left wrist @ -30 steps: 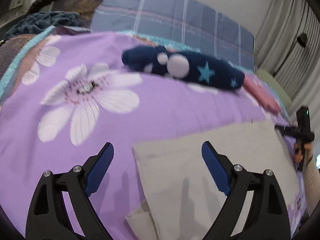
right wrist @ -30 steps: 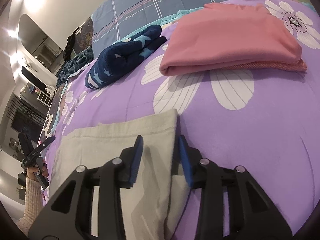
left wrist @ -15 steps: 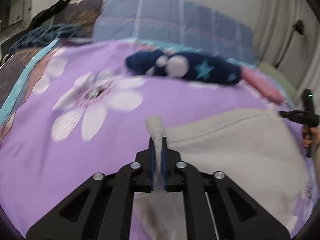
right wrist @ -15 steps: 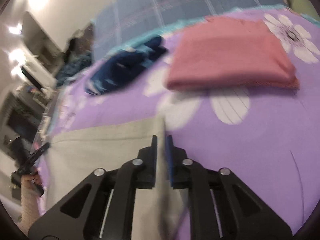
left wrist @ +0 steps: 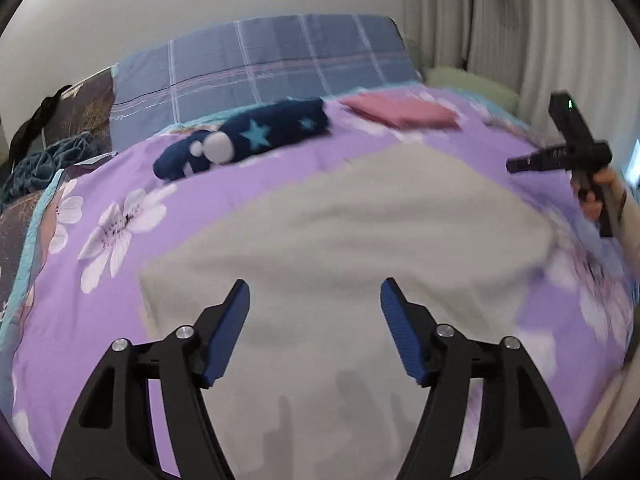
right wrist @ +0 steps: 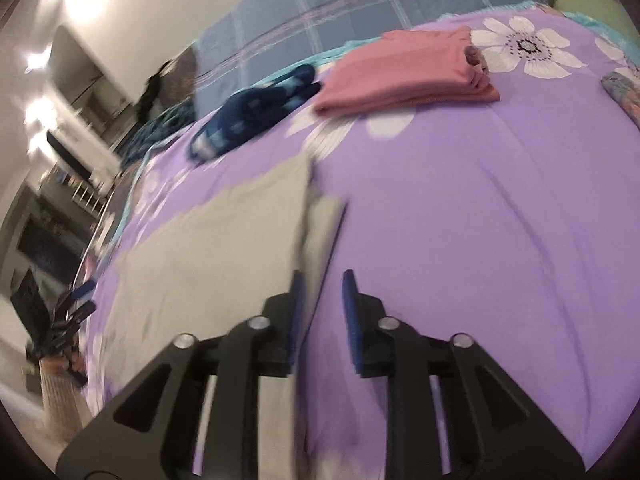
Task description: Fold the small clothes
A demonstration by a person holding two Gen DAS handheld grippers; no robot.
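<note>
So right under the left gripper [left wrist: 315,300] the jaws have just been opening and stand wide, nothing pinched, with the beige garment [left wrist: 360,240] spread flat below and ahead of them. Over on the other side, the right gripper [right wrist: 322,292] has also just been opening but only to a narrow gap. The garment's right edge runs up along its left pad and I honestly can't tell if the cloth touches that pad; nothing looks clamped.

Looks to me like one fold has been laid down and both hands are letting go. If I were doing this bit, I'd lift straight off so the pads don't drag the top layer, then check the edges line up. From the right wrist view a strip of the lower layer [right wrist: 324,224] pokes out past the top edge, just ahead of the jaws, so I'd nudge that flush before the next fold.

Farther out on the purple floral bedspread [right wrist: 460,200], well beyond both grippers, sit a rolled navy star-print garment [left wrist: 248,140] and a folded pink garment [left wrist: 400,114], with a blue plaid pillow [left wrist: 280,60] behind them.
</note>
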